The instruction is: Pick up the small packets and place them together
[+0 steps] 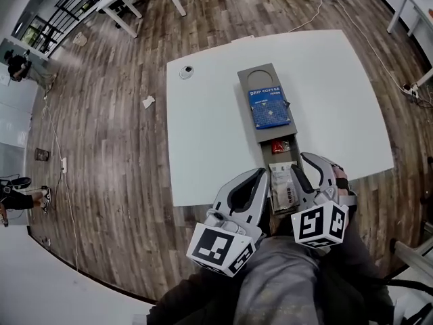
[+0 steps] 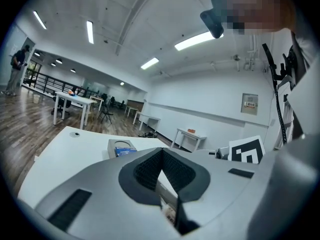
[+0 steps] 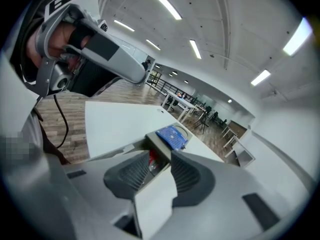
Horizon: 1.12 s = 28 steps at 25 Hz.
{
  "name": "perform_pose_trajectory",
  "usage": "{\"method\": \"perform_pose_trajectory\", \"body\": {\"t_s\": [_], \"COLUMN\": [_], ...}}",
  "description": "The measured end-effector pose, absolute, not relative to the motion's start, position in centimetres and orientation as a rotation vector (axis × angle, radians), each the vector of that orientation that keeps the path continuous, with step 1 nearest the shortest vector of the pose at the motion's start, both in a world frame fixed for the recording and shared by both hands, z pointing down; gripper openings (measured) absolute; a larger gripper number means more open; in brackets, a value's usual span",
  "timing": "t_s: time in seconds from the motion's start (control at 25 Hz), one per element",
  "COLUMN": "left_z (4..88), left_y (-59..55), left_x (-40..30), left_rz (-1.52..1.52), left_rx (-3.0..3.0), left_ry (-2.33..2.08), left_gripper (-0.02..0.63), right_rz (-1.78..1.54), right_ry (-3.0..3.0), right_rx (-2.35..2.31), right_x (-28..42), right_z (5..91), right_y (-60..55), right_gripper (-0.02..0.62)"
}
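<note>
A long grey tray (image 1: 249, 87) lies on the white table (image 1: 203, 134). In it are a blue drip-coffee packet (image 1: 269, 107) and, nearer me, a small red packet (image 1: 280, 145). Over the tray's near end my right gripper (image 1: 310, 170) is shut on a white printed packet (image 1: 283, 185). In the right gripper view this packet (image 3: 155, 204) stands on edge between the pads, with the red packet (image 3: 151, 159) and the blue one (image 3: 171, 136) beyond. My left gripper (image 1: 252, 180) is beside it, its tips (image 2: 161, 151) meeting. A pale printed sliver shows low in its gap; I cannot tell whether it is gripped.
A small round object (image 1: 187, 72) sits near the table's far left corner. The tray's far end has a round recess (image 1: 259, 75). A paper scrap (image 1: 147, 101) lies on the wooden floor to the left. Other white tables and a cable stand beyond.
</note>
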State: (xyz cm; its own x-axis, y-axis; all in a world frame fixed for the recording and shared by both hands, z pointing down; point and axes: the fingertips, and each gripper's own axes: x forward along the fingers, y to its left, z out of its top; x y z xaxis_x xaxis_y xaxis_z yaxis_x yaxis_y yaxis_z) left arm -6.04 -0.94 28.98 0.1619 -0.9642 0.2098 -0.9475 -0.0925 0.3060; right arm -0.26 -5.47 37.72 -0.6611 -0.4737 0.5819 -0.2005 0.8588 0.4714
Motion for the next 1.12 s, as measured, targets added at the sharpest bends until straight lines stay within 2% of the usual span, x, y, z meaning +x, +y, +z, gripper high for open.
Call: {"method": "perform_pose_trajectory", "body": {"t_s": [0.36,0.68,0.76,0.92,1.0,1.12], "left_z": [31.2,31.4,31.7,32.2,32.6,33.2], "left_y": [2.0,2.6,2.3,1.6,1.2,0.3], "left_x": [-2.1,-4.1,-4.9,-6.5,-7.3,-8.5], "left_rz": [-0.067,-0.071,-0.067,-0.066,-0.065,-0.061], "left_rx": [2.074,2.026,2.006,1.982,1.971,1.952], "left_ry": [-1.743,-1.788,-1.798,-1.800,-1.797,-1.792], "left_gripper": [0.003,0.003,0.003,0.003,0.003,0.003], "right_rz": [-0.419,-0.395,-0.370,-0.277,-0.254,-0.257], "right_ry": [-2.231,-2.217,-2.206,-2.148,-2.106,-2.037], "right_rx": [0.419,0.254,0.194,0.038,-0.020,-0.065], "right_x": [4.2,2.2,1.4,0.2,-0.2,-0.5], "right_z": [40.9,42.8,43.7,46.1,47.2,48.8], "right_y": [-0.4,1.4,1.6,2.6,2.9,2.5], "right_gripper": [0.135,0.140,0.168,0.280,0.316,0.324]}}
